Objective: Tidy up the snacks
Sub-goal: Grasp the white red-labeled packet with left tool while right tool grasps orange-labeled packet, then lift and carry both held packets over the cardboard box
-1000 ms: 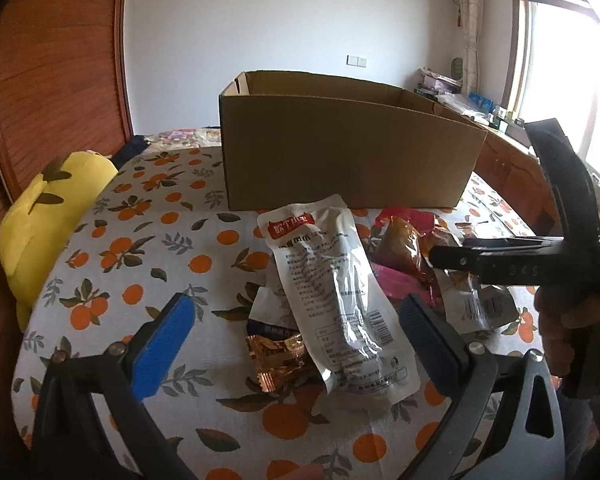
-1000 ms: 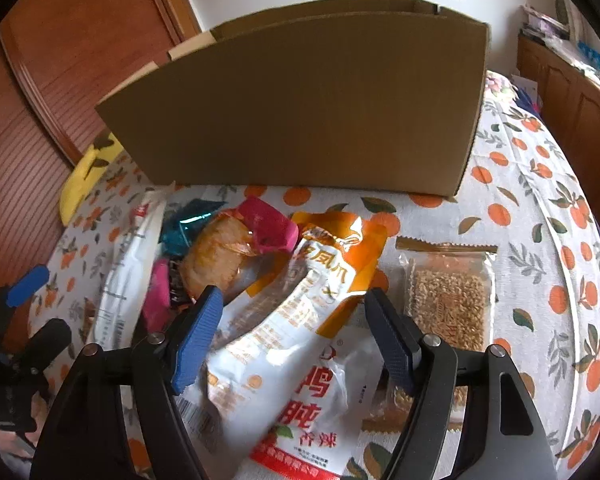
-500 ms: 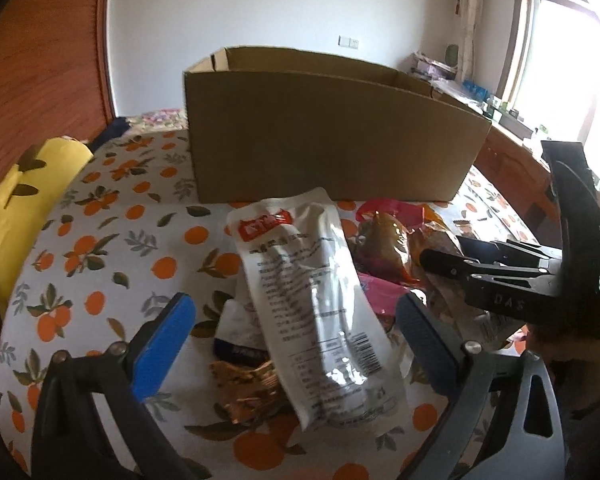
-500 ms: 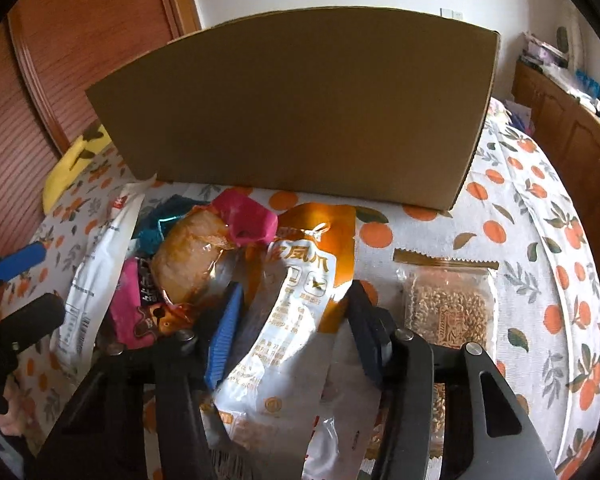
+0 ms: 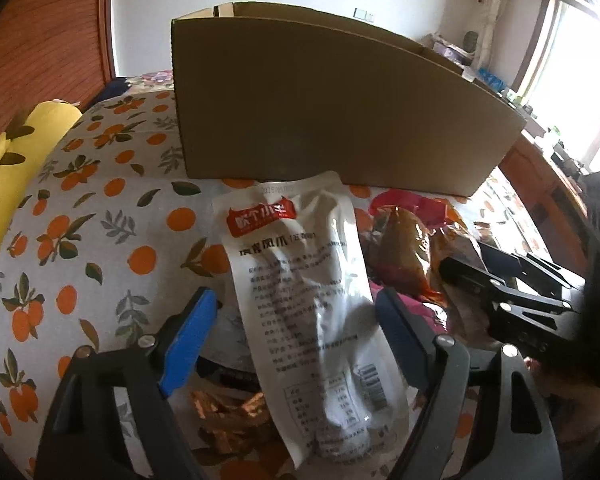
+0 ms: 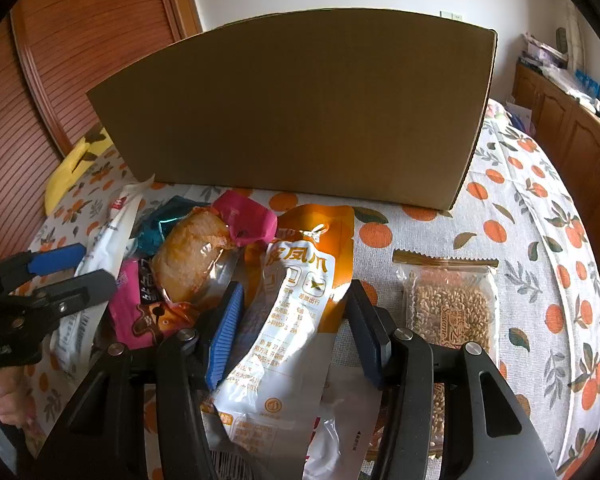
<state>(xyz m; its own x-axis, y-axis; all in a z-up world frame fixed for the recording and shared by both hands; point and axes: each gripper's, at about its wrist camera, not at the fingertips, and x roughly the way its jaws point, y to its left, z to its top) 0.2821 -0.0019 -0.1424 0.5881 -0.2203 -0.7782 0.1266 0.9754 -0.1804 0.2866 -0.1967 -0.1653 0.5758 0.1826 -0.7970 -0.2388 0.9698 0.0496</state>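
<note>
A pile of snack packets lies on the orange-print tablecloth in front of a tall cardboard box, also seen in the right wrist view. My left gripper is open, its blue pads either side of a long white packet with a red label. My right gripper has closed in on the orange-and-white packet, which bulges between the pads. A brown meat packet with a pink end lies just left of it.
A clear sesame-bar packet lies to the right. A pink packet, a teal one and a copper foil one are in the pile. A yellow cushion sits at the table's left edge. Wooden cabinets stand right.
My right gripper has dropped over the orange-and-white packet and narrowed onto it. My left gripper has moved forward and lower over the white packet, staying open.
</note>
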